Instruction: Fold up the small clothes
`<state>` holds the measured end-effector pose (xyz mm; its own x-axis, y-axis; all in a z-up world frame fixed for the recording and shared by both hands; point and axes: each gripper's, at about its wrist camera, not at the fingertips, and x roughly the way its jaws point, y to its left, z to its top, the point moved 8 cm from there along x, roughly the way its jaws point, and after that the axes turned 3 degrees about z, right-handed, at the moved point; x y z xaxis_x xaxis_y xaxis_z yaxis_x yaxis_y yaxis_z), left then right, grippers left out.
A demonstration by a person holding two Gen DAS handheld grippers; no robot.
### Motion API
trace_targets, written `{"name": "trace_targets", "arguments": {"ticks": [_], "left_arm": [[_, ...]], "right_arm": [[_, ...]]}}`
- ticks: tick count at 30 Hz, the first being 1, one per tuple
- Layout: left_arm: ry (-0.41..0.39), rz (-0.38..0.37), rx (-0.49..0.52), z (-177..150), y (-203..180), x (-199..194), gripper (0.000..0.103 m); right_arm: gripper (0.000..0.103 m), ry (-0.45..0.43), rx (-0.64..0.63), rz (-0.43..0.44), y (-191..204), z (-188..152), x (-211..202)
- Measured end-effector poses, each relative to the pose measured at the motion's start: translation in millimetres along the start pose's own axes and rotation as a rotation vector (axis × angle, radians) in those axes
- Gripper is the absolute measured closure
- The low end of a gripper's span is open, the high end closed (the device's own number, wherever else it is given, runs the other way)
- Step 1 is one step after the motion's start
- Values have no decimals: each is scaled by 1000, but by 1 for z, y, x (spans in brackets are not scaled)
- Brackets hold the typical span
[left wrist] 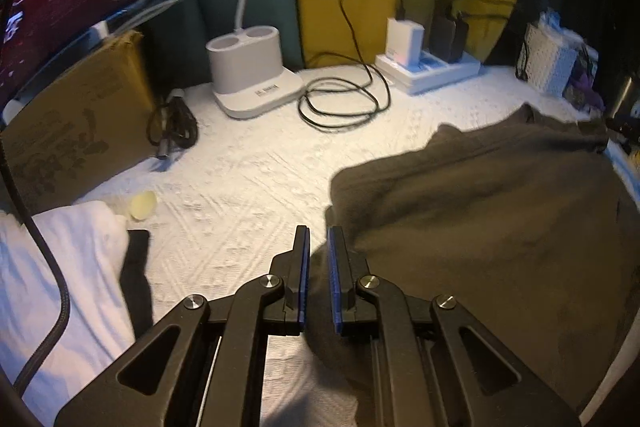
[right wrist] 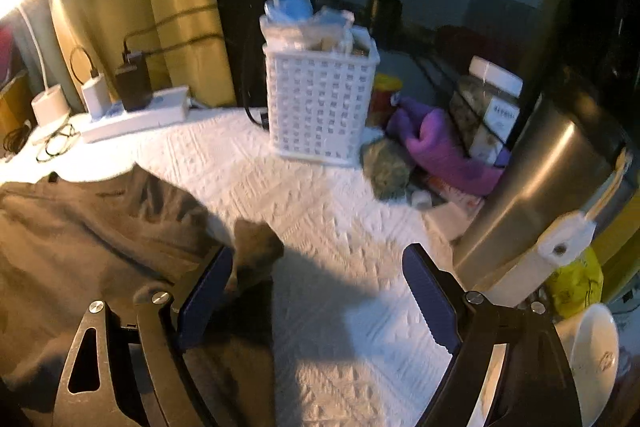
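Observation:
A dark grey-brown garment [left wrist: 480, 211] lies spread on the white textured cloth [left wrist: 248, 179]. My left gripper [left wrist: 318, 239] hovers at the garment's left edge; its jaws stand a narrow gap apart and I cannot tell whether fabric is pinched between them. In the right wrist view the garment [right wrist: 100, 227] fills the left side, with a small corner flap [right wrist: 256, 247] sticking out. My right gripper [right wrist: 320, 267] is wide open and empty, its left finger [right wrist: 204, 291] resting over the garment's right edge.
White folded cloth [left wrist: 64, 283] and a black item [left wrist: 136, 267] lie at the left. A cardboard box [left wrist: 76, 123], charger dock [left wrist: 252, 75], cables [left wrist: 340, 103] and power strip [left wrist: 428, 67] line the back. A white basket [right wrist: 320, 99], purple cloth [right wrist: 444, 147], jar [right wrist: 488, 103] and steel container [right wrist: 552, 187] crowd the right.

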<state>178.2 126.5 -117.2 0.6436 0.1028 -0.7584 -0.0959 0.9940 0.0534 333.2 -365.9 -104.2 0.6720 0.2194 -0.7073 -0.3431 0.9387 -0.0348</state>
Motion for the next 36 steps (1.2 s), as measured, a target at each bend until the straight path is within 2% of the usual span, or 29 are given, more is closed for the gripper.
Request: {"name": "trace_targets", "arguments": {"ticks": [1, 2, 5, 7, 11, 12, 14, 15, 17, 19, 23, 26, 28, 30, 32, 33, 34, 36], "left_arm": [[-6, -4, -14, 2, 3, -2, 94], [-12, -8, -29, 3, 7, -3, 94], [-22, -6, -57, 6, 18, -1, 87], [-16, -23, -77, 7, 23, 6, 65], [33, -55, -123, 0, 32, 29, 62], [41, -67, -123, -2, 31, 32, 62], [68, -106, -110, -7, 24, 41, 62], [70, -112, -101, -8, 22, 42, 63], [44, -101, -54, -7, 15, 43, 64], [44, -116, -27, -6, 9, 43, 98], [8, -96, -7, 4, 7, 38, 101], [-17, -100, -22, 9, 7, 30, 101], [-3, -104, -42, 7, 8, 30, 101], [29, -105, -74, 1, 11, 34, 100], [58, -101, -85, -7, 11, 34, 94], [64, -102, -95, -11, 10, 33, 74], [65, -106, -104, -13, 9, 31, 48], [59, -114, -112, -17, 4, 26, 44]], "right_arm": [[38, 3, -7, 15, 2, 4, 1], [46, 5, -14, 24, 5, 8, 3], [48, 16, -23, 86, 15, 20, 15], [49, 52, -26, 116, 19, 21, 27], [51, 149, -75, 137, 31, 9, 53], [56, 172, -90, 141, 32, 3, 58], [85, 213, -106, 150, 35, -8, 66], [88, 216, -112, 147, 35, -11, 68], [92, 194, -114, 137, 35, -7, 64], [93, 126, -108, 109, 34, 8, 51], [96, -7, -99, 61, 30, 42, 28], [96, -44, -97, 43, 28, 53, 32], [96, -30, -82, 27, 24, 49, 47], [96, 25, -84, -11, 21, 35, 69], [96, 88, -79, -49, 18, 16, 89], [96, 125, -74, -51, 19, 9, 97], [93, 103, -77, -56, 20, 12, 92], [83, 114, -77, -80, 18, 13, 91]]}}
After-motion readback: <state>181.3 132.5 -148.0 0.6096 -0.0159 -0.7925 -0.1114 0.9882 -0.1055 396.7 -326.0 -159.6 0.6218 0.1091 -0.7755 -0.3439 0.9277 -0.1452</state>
